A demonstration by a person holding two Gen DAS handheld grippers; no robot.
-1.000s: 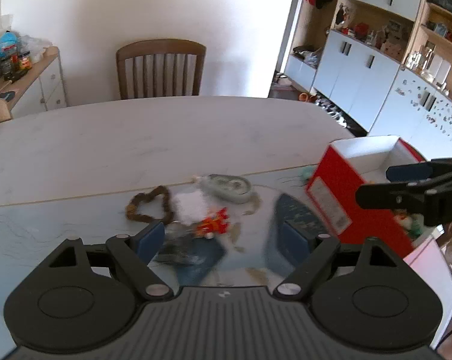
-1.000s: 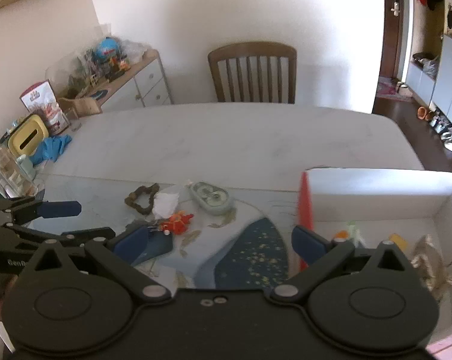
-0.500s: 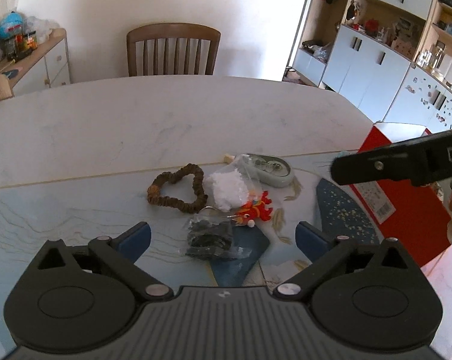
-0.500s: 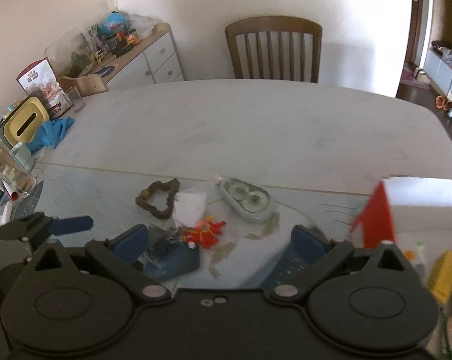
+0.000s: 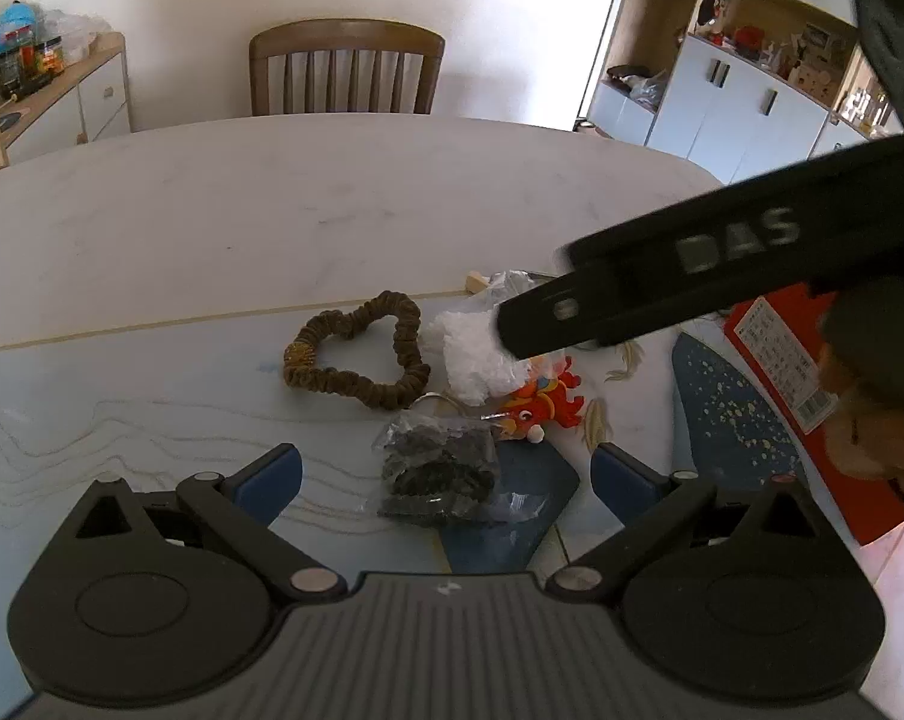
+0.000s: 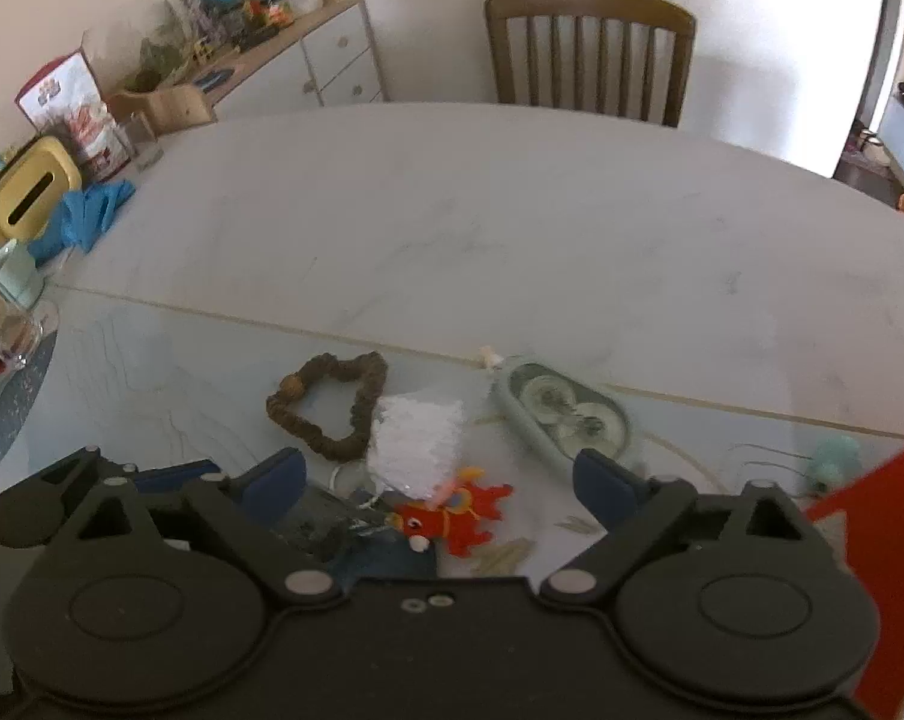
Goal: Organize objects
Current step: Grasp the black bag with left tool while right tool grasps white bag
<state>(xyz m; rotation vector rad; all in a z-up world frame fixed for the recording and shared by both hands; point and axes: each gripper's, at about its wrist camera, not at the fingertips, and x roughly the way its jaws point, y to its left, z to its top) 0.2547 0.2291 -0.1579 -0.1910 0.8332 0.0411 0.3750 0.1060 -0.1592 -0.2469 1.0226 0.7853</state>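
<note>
A small pile lies on the pale blue mat [image 5: 152, 396]: a brown scrunchie [image 5: 356, 360] [image 6: 332, 408], a white crumpled wad [image 5: 475, 354] [image 6: 416, 438], a red dragon toy [image 5: 541, 405] [image 6: 457, 516], a clear bag of black pieces [image 5: 440, 474] [image 6: 326, 522] and a grey-green oval case [image 6: 559, 414]. My left gripper [image 5: 446, 480] hangs open just above the clear bag. My right gripper [image 6: 440, 477] hovers over the wad and the dragon toy with its jaws closing; its pads touch nothing. Its black arm [image 5: 691, 276] crosses the left wrist view and hides the oval case there.
A red box [image 5: 781, 354] [image 6: 871, 540] stands at the table's right end, a small teal thing [image 6: 829, 462] beside it. A wooden chair [image 5: 347, 69] is at the far side. A yellow tissue box [image 6: 29, 192], a blue cloth [image 6: 86, 216] and jars sit at the left edge.
Both grippers have sunk toward the pile. The right one has swung left, away from the red box, and now reaches over the items. The left jaws have widened.
</note>
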